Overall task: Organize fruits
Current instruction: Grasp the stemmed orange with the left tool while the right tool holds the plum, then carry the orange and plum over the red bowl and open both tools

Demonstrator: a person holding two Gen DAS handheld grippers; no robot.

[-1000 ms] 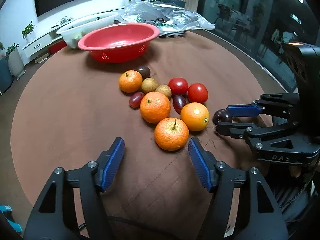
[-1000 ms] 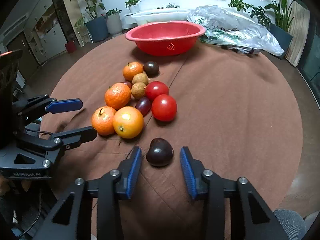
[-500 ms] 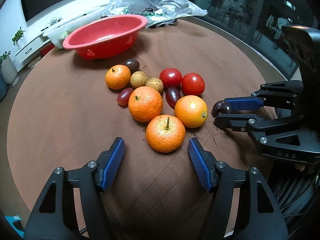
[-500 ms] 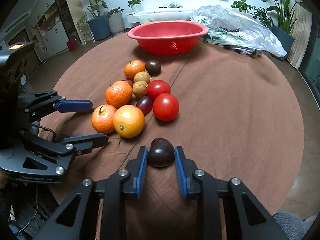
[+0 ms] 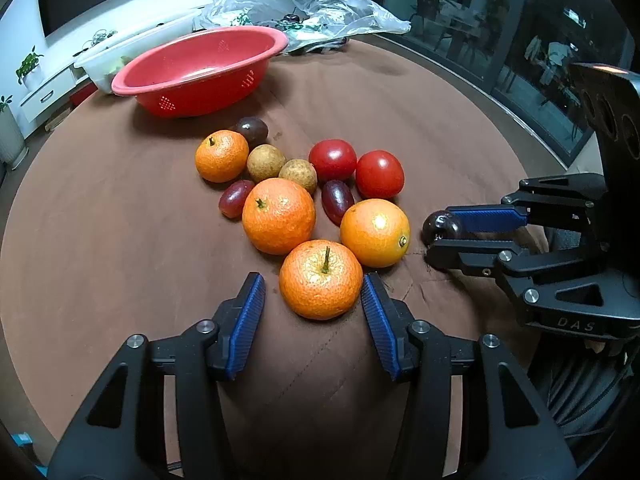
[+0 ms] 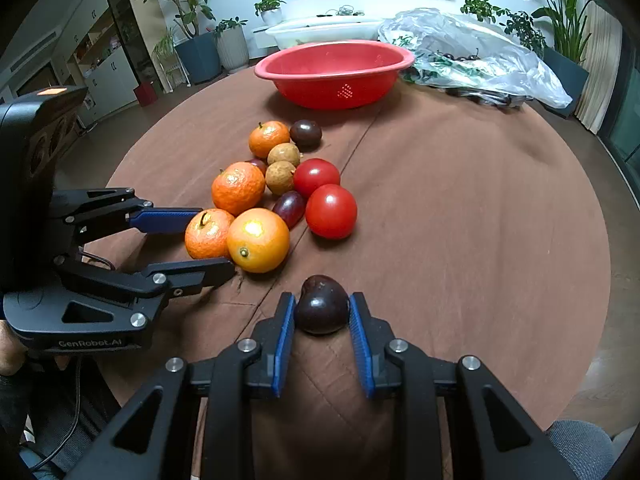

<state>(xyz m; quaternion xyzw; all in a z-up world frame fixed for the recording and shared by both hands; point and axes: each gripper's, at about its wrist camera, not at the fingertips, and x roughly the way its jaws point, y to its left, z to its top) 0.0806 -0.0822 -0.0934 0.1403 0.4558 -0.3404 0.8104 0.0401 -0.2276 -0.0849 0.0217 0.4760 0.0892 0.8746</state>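
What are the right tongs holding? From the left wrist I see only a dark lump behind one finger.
Observer: A dark cherry, with both blue pads of the right tongs pressed on its sides.
Operator: Is it off the table?
Observer: It looks not. Its underside meets the cloth with no gap showing.
Operator: How do my left tongs sit?
Observer: The left tongs are closing with the mandarin between them. The tip of the finger nearer the right tongs lies close against the orange. I cannot tell whether it touches.
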